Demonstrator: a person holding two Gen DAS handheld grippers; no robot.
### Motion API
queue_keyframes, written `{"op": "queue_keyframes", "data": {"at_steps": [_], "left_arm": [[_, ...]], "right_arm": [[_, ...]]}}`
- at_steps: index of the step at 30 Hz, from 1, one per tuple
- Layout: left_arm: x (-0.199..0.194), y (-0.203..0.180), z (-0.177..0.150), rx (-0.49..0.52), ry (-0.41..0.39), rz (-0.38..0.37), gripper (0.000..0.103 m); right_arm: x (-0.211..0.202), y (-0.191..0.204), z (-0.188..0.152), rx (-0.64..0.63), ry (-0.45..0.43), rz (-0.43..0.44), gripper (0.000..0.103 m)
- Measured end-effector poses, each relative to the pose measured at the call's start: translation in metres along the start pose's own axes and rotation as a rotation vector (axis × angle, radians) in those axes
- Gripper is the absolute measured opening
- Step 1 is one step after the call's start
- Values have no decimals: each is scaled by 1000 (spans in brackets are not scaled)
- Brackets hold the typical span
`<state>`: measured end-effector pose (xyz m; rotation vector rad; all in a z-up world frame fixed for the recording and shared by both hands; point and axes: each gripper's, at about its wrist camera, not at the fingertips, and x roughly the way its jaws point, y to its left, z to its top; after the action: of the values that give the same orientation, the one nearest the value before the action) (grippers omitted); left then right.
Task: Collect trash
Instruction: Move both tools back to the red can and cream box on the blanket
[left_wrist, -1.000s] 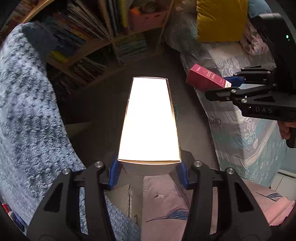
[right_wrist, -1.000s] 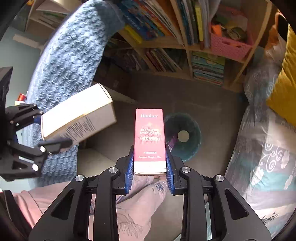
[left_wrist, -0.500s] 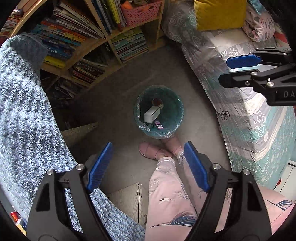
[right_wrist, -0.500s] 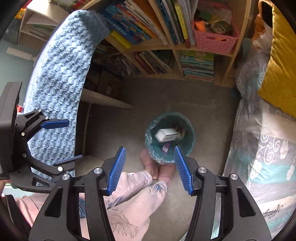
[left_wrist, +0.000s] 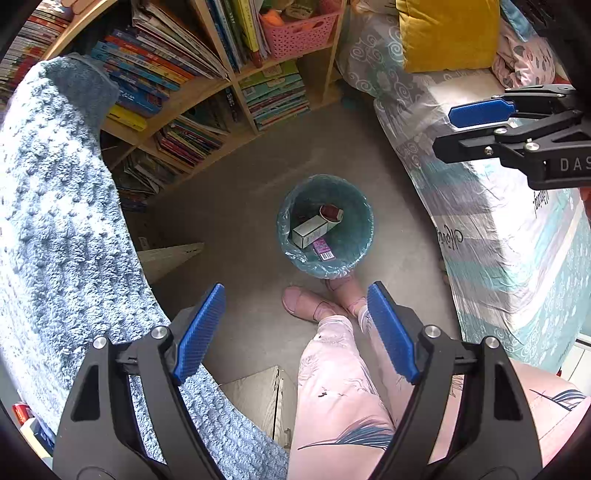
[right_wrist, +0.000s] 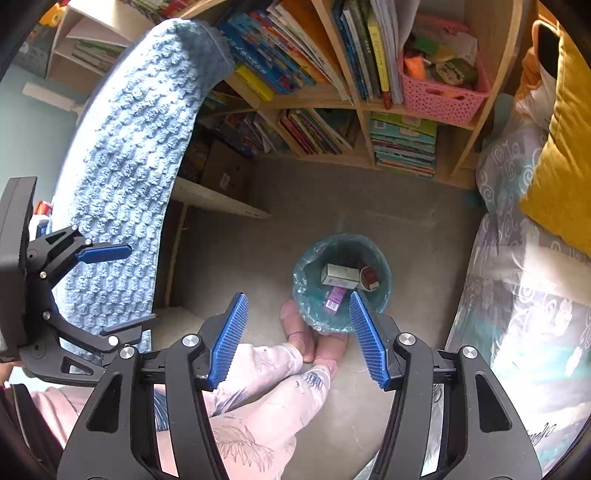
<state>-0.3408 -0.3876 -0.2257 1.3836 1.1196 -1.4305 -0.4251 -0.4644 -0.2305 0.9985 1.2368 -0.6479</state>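
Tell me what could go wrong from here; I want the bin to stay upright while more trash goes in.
1. The person's slippers sit right against the small trash bin; a shifting foot could tip it.
2. The white box and red box already crowd it, so later drops may bounce out.
3. Both grippers are high above the bin; drops from there could miss.

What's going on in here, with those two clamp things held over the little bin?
A seated person is collecting trash with a handheld gripper in each hand. Both hang over the teal bin on the floor by their feet. The left gripper is open and empty; the right gripper is empty too, its jaws opening. A white box and a red box already lie in the bin.
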Motion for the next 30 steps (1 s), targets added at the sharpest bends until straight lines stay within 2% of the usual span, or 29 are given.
{"op": "queue_keyframes", "data": {"at_steps": [8,16,18,20,24,30], "left_arm": [[-14,3,-6,-22,-43,23,82],[-30,16,-14,-66,-91,43,83],[-35,21,-17,-80,-104,49,86],[-40,25,-21,-89,-122,63,88],[-54,35,-33,-108,-161,119,88],[-81,63,-54,-218,-228,187,92]], "right_arm": [[-5,9,6,-30,-12,1,61],[-9,26,15,-82,-20,8,64],[-9,31,18,-96,-21,11,64],[-10,37,22,-115,-23,16,65],[-14,52,31,-156,-39,38,74],[-23,96,54,-266,-69,76,75]]}}
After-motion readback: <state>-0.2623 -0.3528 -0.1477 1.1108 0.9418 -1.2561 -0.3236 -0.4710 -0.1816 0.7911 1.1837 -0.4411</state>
